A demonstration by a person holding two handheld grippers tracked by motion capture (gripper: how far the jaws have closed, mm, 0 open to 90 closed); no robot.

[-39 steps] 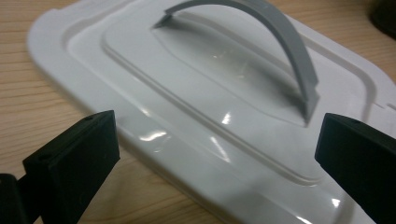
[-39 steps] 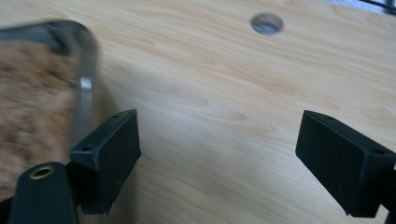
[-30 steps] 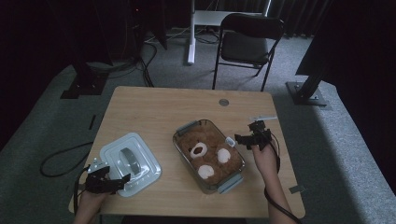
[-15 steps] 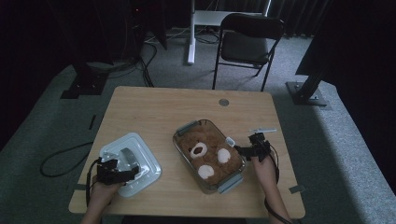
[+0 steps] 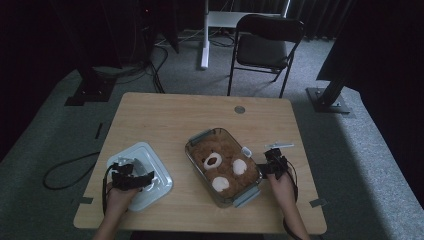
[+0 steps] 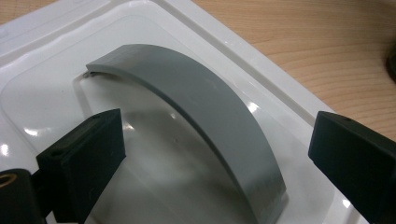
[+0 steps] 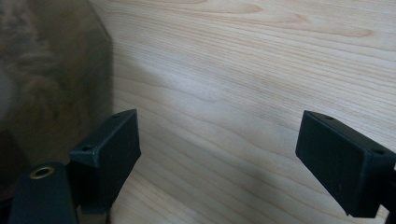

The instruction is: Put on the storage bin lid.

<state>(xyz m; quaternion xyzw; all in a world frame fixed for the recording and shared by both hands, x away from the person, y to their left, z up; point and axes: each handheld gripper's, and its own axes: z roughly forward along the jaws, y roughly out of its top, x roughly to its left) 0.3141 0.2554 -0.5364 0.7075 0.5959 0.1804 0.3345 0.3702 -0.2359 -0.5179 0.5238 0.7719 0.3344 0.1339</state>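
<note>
White lid (image 6: 56,84) with arched grey handle (image 6: 210,126); left gripper (image 6: 215,158) wide, closing around handle

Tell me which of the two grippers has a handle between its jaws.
The left gripper: its open jaws straddle the grey arched handle of the white lid, not yet pressing it. The right gripper has bare table between its jaws, beside the container.

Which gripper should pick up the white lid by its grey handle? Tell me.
Left. The left gripper hangs over the white lid, its open jaws straddling the grey handle. The right gripper stands open over bare table beside the container holding the teddy bear.
</note>
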